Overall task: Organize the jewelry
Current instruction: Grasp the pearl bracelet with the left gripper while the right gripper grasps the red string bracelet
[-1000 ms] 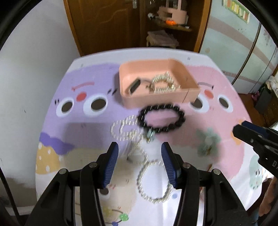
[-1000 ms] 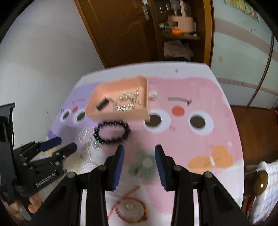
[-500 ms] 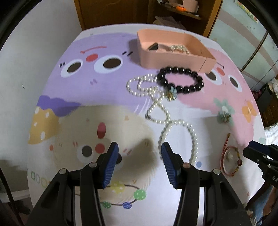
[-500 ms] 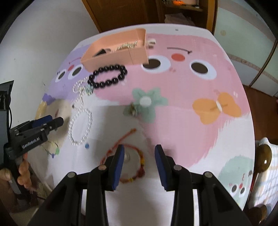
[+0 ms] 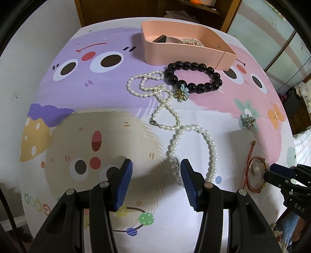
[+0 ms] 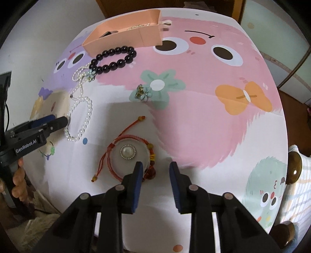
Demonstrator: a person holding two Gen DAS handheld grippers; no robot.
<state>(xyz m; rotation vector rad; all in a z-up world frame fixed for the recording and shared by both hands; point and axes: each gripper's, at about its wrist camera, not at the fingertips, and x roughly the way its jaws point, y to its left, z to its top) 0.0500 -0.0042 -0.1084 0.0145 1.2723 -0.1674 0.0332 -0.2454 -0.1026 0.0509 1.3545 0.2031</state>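
Note:
A pink tray (image 5: 186,52) at the far side holds a silver bracelet (image 5: 191,41) and a dark item. In front of it lie a black bead bracelet (image 5: 192,77), a long pearl necklace (image 5: 175,124), a small flower piece (image 5: 182,93) and a second flower piece (image 6: 142,92). A red cord bracelet (image 6: 132,153) with a round pearl brooch (image 6: 127,152) inside it lies just ahead of my right gripper (image 6: 155,175), which is open and empty. My left gripper (image 5: 156,177) is open and empty, its right finger beside the pearl necklace's near loop.
The round table (image 6: 223,126) has a cartoon-print cloth. A wooden cabinet (image 5: 120,9) stands behind it. A white wall is to the left. A brown stool knob (image 6: 294,169) is at the right edge.
Both grippers have pulled back from the tray toward the near edge and lowered. The left now sits by the pearl necklace's loop, the right just behind the red cord bracelet. Both stayed open.

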